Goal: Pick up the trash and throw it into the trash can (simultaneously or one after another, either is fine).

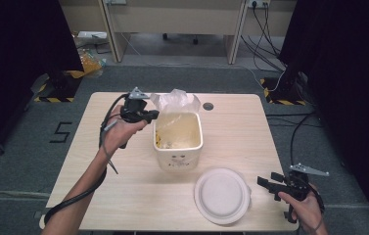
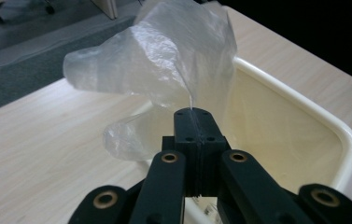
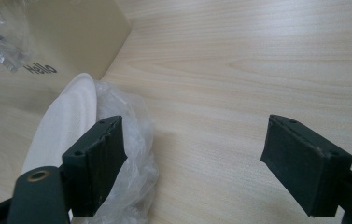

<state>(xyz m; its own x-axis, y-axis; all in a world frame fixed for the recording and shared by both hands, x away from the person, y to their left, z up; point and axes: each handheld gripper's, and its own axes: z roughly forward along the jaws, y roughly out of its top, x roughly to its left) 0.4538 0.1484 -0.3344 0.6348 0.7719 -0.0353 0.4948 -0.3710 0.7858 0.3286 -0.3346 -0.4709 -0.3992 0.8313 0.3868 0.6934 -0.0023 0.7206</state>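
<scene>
**Left gripper pinches the bin liner; right gripper waits open by the white plate**

High view: a cream bin [image 1: 178,147] stands near the middle of the wooden table [image 1: 123,186], lined with a clear plastic bag [image 1: 174,100] whose loose top bunches up at the far rim. Yellowish scraps lie along the bin's inside at the left. The left gripper [image 1: 153,115] reaches in from the left at the bin's far-left corner, at the bag's edge. A white plate [image 1: 221,195] lies near the table's near edge, right of the bin and apart from it. The right gripper [image 1: 264,185] rests just right of the plate.

Left gripper view: the jaws are pressed together on a fold of the plastic bag [image 2: 164,56], which rises in a crumpled sheet beyond the tips. The bin's rim [image 2: 304,109] curves away on the right, its inner wall covered by the liner.

Right gripper view: the jaws stand wide apart with bare table between them. The plate [image 3: 66,123], wrapped in clear film, sits by the left jaw; the bin's wall [image 3: 71,32] stands farther off.
</scene>
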